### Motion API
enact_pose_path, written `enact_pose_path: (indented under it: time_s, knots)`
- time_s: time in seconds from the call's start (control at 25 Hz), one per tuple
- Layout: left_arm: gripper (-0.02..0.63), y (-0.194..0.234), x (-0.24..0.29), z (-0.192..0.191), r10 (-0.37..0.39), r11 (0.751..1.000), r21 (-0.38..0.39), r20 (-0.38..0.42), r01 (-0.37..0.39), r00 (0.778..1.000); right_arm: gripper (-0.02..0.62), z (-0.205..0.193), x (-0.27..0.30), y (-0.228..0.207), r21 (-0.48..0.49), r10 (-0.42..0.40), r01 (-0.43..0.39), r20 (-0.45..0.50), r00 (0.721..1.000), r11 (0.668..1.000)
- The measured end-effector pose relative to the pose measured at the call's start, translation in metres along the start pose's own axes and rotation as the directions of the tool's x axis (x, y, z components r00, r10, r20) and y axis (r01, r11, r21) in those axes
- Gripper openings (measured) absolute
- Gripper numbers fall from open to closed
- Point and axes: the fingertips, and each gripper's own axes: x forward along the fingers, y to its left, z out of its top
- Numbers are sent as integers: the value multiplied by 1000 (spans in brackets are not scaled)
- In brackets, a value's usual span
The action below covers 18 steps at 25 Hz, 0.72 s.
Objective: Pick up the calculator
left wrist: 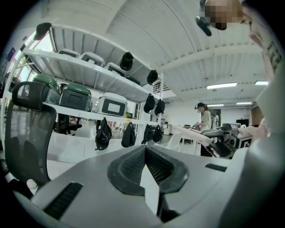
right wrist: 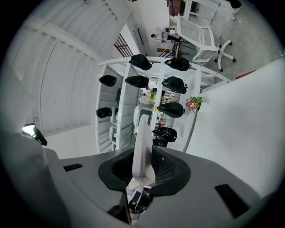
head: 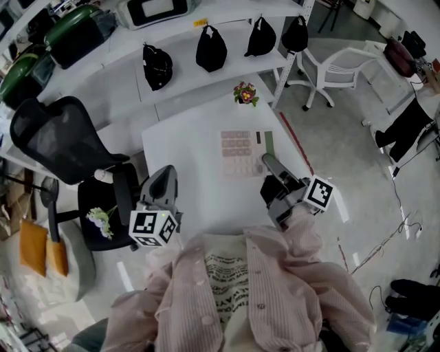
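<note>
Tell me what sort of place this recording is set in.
Probably a lab or office workroom: long white shelving hung with black caps, a black mesh office chair and a white work table.

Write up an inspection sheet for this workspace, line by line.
Surface: white table, no spills seen.
Job's things: calculator, gripped at its near right corner; whether it clears the table cannot be told.
Clutter: flower sprig at the table's far corner.
Grippers: right gripper claw shut on the calculator; left gripper claw shut, empty, at the table's left edge.
Cables: thin cable loose on the floor to the right.
Surroundings: shelf hung with black caps; black office chair; white chair.
</note>
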Motion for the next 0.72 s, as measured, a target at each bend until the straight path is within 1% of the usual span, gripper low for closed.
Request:
enact_pose_path:
  time_s: [0.4, 0.72]
  knots:
    - [0, -1, -3, 0, 7, 1000, 4, -6, -7, 1000, 77, -2, -2, -1, 24, -6, 6, -3, 1000, 1000]
    - [0, -4, -7, 1, 11, 1000, 5, -6, -11, 1000, 75, -4, -3, 0, 24, -8, 8, -12, 1000, 1000]
